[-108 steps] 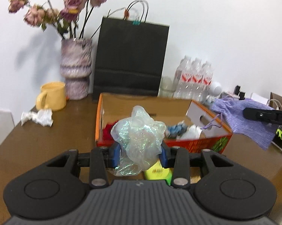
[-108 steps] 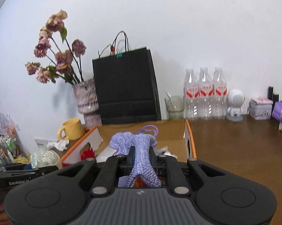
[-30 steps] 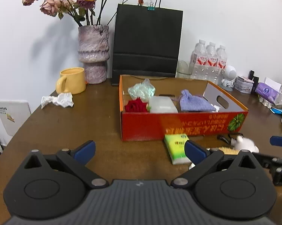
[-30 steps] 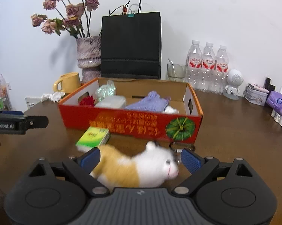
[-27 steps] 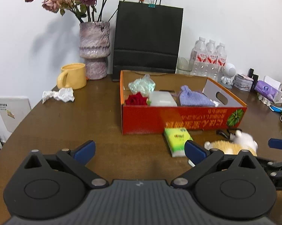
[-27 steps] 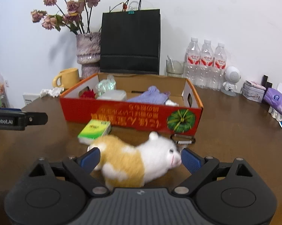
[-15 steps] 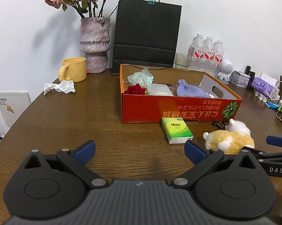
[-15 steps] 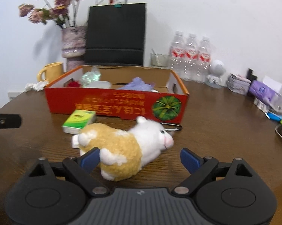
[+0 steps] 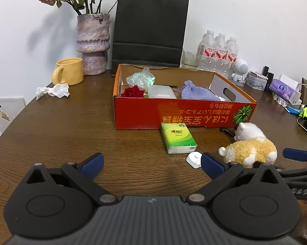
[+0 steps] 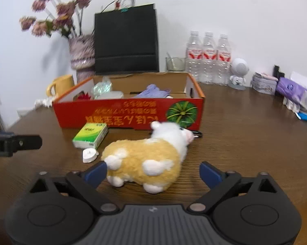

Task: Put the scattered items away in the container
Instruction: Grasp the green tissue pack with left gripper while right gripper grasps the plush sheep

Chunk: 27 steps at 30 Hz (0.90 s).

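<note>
Legible text is sparse. Cardboard box (image 9: pixel 186 112): yellow East Asian characters along the red front wall, printed upside down, individual characters not resolved; a green round fruit picture sits at the right end. Right gripper (image 9: pixel 296 190), seen from the left wrist view: white letters "DAS" on its black arm. Tissue pack (image 9: pixel 177 136): small red logo, unreadable. 3 water bottles (image 9: pixel 219 50): red-and-white labels, unreadable.

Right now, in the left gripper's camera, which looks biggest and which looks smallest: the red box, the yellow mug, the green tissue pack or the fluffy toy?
1. Red box
2. Fluffy toy, though it sits nearest the camera
3. Green tissue pack and yellow mug look alike; the mug sits farther away, so unsure.
</note>
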Each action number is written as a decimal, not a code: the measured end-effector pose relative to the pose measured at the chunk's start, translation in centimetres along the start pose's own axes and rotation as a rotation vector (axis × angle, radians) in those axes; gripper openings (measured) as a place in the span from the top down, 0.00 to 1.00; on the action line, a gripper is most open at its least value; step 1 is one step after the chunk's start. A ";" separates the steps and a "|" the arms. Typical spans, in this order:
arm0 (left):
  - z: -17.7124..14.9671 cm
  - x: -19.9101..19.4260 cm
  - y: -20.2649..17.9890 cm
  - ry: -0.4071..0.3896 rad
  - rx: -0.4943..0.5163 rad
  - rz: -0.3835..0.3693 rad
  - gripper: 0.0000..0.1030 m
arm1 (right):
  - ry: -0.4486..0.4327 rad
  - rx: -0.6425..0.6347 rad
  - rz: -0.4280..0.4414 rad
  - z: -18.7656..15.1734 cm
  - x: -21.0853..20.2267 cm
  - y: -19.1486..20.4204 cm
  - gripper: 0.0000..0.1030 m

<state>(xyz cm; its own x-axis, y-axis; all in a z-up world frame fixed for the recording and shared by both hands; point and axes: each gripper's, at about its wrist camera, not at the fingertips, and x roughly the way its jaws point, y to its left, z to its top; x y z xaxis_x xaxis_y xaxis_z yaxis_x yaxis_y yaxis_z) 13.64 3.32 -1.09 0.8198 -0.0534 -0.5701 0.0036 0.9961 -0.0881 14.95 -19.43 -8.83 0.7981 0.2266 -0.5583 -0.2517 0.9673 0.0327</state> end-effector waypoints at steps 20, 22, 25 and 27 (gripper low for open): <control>2.2 7.7 -3.2 0.104 0.032 0.036 0.00 | 0.007 0.033 -0.090 1.4 4.3 0.4 0.10; 2.3 8.6 -3.9 0.111 0.037 0.040 0.00 | -0.018 0.027 -0.091 1.3 4.0 0.0 0.10; 2.4 9.9 -4.7 0.126 0.037 0.063 0.05 | -0.042 0.022 -0.093 1.4 3.7 -0.5 0.11; 2.4 10.7 -5.1 0.140 0.032 0.072 0.08 | -0.050 0.020 -0.087 1.5 3.7 -0.8 0.11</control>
<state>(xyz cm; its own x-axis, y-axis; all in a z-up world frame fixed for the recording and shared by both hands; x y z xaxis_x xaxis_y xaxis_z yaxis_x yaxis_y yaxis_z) 23.77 -2.16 -4.74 0.7311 0.0116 -0.6822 -0.0324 0.9993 -0.0178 18.91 -19.18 -9.70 0.8429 0.1461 -0.5178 -0.1692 0.9856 0.0028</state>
